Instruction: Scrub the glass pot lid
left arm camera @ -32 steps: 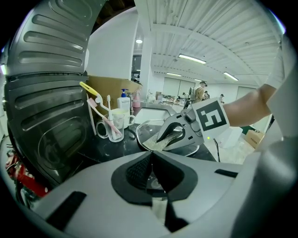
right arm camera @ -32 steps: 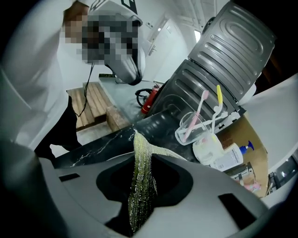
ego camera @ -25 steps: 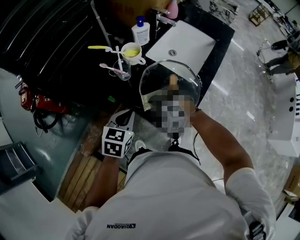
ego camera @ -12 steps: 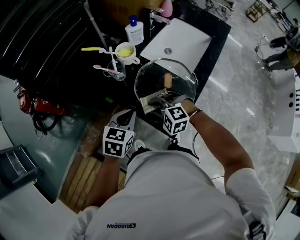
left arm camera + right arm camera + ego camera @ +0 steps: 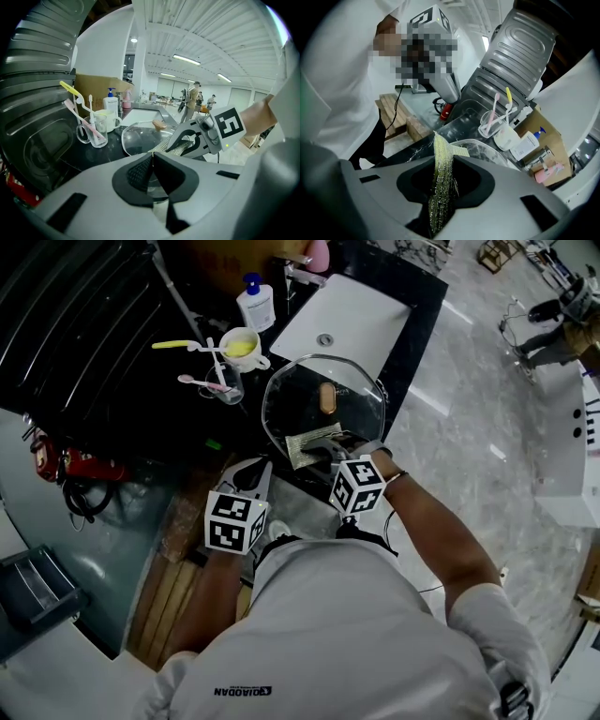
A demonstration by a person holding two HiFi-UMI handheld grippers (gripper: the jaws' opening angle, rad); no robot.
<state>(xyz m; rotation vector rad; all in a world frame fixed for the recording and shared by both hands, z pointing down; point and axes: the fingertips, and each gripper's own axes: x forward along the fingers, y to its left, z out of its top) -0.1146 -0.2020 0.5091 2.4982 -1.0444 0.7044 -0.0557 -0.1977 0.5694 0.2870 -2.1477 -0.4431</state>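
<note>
The glass pot lid (image 5: 323, 413) with a wooden knob (image 5: 326, 397) hangs tilted over the black counter beside the sink. My left gripper (image 5: 255, 474) reaches its near left rim, and in the left gripper view the jaws (image 5: 152, 157) stand shut where that rim (image 5: 140, 140) passes behind them. My right gripper (image 5: 328, 454) is shut on a yellow-green scrub cloth (image 5: 312, 444), which lies against the lid's near part. In the right gripper view the cloth (image 5: 440, 173) stands up between the jaws, with the lid's edge (image 5: 483, 150) just beyond.
A white sink (image 5: 361, 324) lies behind the lid. A pump bottle (image 5: 255, 304), a mug (image 5: 239, 348) and a glass (image 5: 220, 385) with toothbrushes stand at the left. A ribbed grey appliance (image 5: 42, 93) is behind them. Wooden slats (image 5: 173, 587) lie on the floor.
The lid has sunk and moved away from the head camera. The right gripper has drawn back toward the lid's near rim with the cloth. The left gripper has stayed put.
</note>
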